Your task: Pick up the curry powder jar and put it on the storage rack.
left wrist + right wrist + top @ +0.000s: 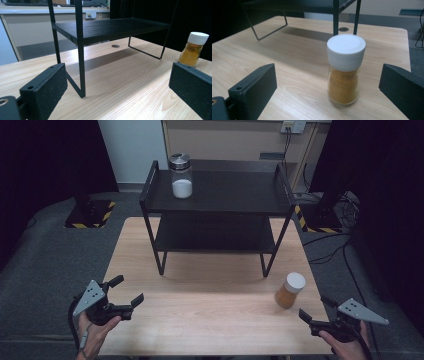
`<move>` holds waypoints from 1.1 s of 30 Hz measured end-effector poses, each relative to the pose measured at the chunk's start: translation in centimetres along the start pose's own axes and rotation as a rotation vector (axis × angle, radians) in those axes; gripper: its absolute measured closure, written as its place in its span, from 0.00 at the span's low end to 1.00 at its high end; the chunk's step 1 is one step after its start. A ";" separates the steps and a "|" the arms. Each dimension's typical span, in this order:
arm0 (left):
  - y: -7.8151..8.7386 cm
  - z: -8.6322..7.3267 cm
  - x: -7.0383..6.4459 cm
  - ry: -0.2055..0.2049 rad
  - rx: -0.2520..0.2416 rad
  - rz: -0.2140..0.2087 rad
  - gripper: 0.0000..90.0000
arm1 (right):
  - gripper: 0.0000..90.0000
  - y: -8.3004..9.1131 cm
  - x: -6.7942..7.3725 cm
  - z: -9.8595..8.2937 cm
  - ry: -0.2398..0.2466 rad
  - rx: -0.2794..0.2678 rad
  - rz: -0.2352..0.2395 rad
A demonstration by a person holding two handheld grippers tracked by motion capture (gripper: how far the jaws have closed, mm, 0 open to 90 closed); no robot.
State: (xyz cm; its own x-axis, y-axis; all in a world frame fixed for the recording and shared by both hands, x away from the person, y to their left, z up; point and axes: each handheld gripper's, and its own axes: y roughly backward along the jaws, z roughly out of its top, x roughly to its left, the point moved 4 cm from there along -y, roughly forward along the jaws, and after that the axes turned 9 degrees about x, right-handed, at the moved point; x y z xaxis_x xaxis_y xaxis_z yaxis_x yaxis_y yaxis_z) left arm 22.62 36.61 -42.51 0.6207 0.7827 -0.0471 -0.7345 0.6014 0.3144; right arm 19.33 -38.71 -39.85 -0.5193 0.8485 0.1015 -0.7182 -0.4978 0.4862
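Spice jar (pixel 344 70) with orange powder and a white cap stands upright on the tabletop (pixel 210 310) near the right edge, just ahead of the right claw (pixel 316 312), whose jaws are spread wide and touch nothing. Left claw (pixel 126 292) is likewise released, well apart from the jar, near the front left corner. Black rack (pixel 215 205) sits at the far half; its lower shelf is shadowed, contents hard to make out. A lidded jar (pixel 181 176) with white fill, possibly salt, stands on top. Bare wood lies between the claws.
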 end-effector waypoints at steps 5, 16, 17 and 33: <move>0.0 0.0 0.1 0.000 0.003 -0.004 0.01 | 0.03 1.3 -0.8 1.2 0.023 0.004 0.011; -0.1 0.0 0.0 -0.008 0.016 -0.017 0.01 | 0.02 4.2 -2.9 3.7 0.026 -0.022 0.022; -0.1 0.0 0.0 -0.007 0.016 -0.018 0.01 | 0.02 4.3 -3.0 3.9 0.027 -0.021 0.020; -0.5 0.1 0.1 -0.005 0.033 -0.029 0.01 | 0.01 3.4 -4.6 6.1 0.052 0.024 0.055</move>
State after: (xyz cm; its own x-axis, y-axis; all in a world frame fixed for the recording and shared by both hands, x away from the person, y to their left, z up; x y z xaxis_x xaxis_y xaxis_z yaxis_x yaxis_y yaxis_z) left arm 23.04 36.36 -42.61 0.6429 0.7642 -0.0518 -0.7069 0.6179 0.3442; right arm 22.07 -43.23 -33.38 -0.5810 0.8096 0.0838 -0.6771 -0.5379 0.5021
